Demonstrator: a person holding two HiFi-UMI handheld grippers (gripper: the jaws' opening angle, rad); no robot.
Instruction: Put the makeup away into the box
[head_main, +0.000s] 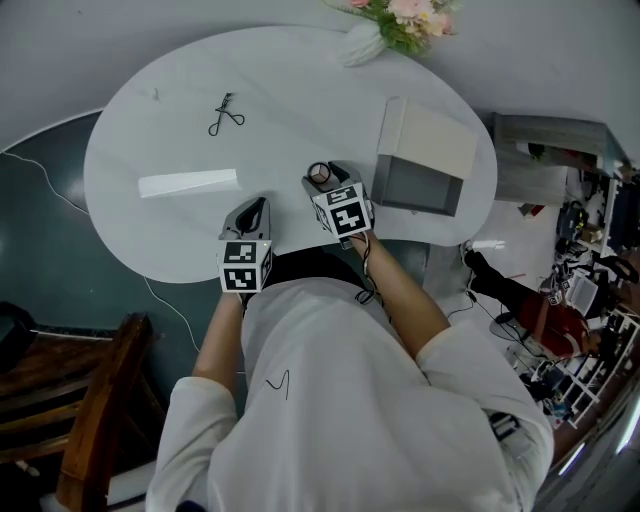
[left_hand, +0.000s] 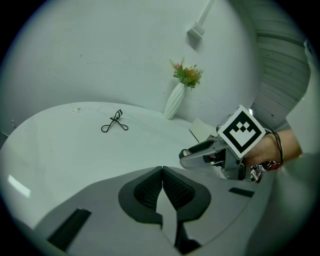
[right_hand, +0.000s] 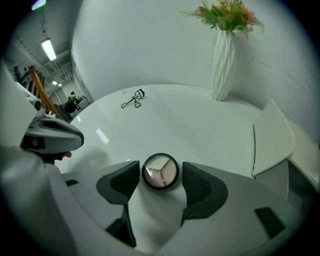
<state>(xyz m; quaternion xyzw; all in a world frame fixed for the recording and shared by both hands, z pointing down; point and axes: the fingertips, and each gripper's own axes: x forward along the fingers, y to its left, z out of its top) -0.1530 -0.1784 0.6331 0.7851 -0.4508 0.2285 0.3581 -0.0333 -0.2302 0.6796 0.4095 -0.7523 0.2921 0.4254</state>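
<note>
A small round compact (right_hand: 160, 171) with a black rim lies on the white table (head_main: 150, 120) between the jaws of my right gripper (right_hand: 160, 176). The jaws stand wide, with thin gaps to the compact's rim on both sides. In the head view the compact (head_main: 320, 176) sits at the tip of the right gripper (head_main: 324, 182), just left of the open white box (head_main: 425, 160). My left gripper (head_main: 255, 212) hovers near the table's front edge, its pads (left_hand: 150, 187) pressed together with nothing in them. A black eyelash curler (head_main: 226, 113) lies far back on the left.
A long white flat piece (head_main: 188, 183) lies on the table left of the left gripper. A white vase with flowers (head_main: 385, 28) stands at the far edge. A wooden chair (head_main: 100, 400) is at the lower left; cluttered shelves (head_main: 580, 290) are at the right.
</note>
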